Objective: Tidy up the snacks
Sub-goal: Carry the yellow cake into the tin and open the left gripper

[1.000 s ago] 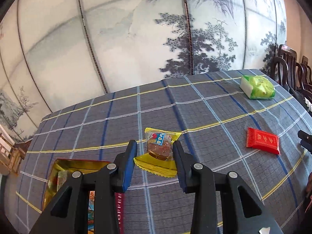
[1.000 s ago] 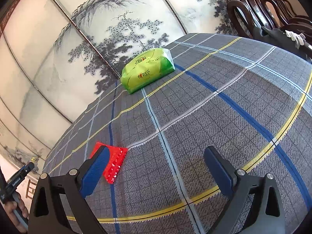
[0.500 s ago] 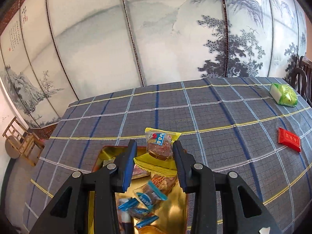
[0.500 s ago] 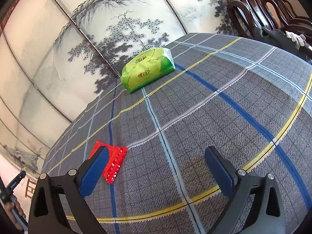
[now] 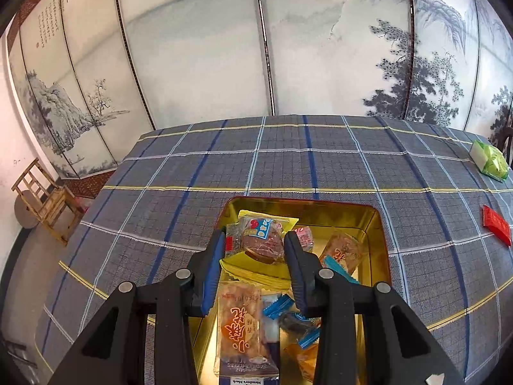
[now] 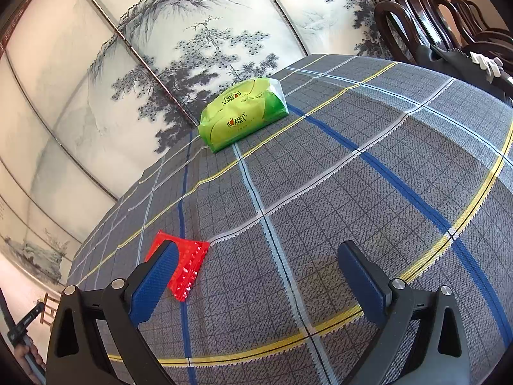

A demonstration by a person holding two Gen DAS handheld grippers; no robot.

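above the gold tin (image 5: 375, 221) on the checked counter (image 5: 288, 166), the left tongs (image 5: 252, 250) are clamped on a yellow-wrapped cake (image 5: 261, 243), wrapped snacks (image 5: 240, 320) lying below it. the right tongs (image 6: 253, 276) stand wide apart over cloth, a red packet (image 6: 189, 266) beside one finger, a green pack (image 6: 243, 112) well beyond.

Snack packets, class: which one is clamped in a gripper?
The yellow-edged cake packet, clamped by the left gripper above the gold tin; the others lie loose.
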